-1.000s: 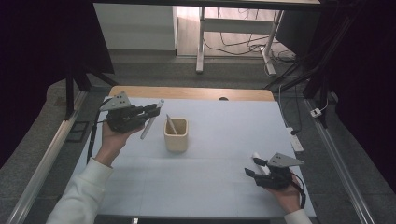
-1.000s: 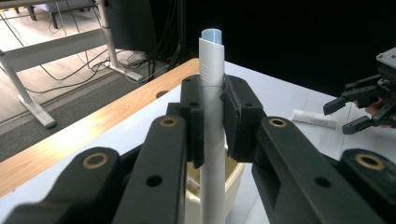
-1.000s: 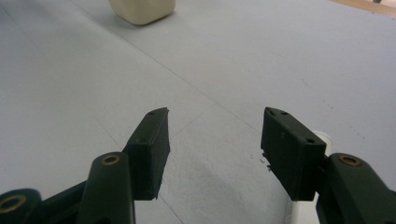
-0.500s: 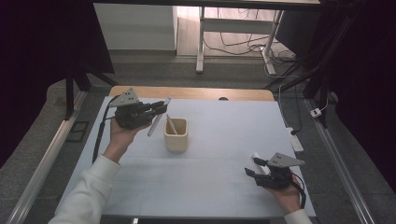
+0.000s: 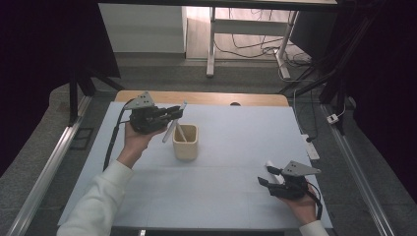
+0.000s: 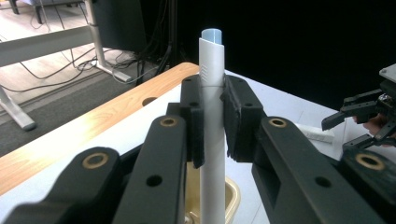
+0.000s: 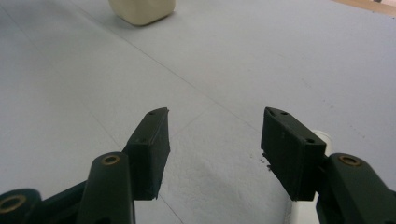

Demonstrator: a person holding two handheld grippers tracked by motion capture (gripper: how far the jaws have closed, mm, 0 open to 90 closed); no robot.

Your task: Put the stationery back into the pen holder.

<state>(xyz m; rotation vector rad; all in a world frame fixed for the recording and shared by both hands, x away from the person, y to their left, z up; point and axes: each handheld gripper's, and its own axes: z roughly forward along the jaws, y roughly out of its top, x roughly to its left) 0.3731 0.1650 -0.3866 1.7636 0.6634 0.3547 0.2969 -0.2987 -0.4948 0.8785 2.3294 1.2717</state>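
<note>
High view: 1 stick leans inside cup.

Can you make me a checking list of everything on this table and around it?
Surface: pale blue mat on a wooden table.
Job's things: white pen; beige cup with another stick inside; white pen lying on the mat.
Clutter: nothing seen.
Grippers: left gripper shut on the pen above the cup; right gripper open, nothing between its jaws.
Cables: black cable.
Surroundings: desk legs and floor wires.
</note>
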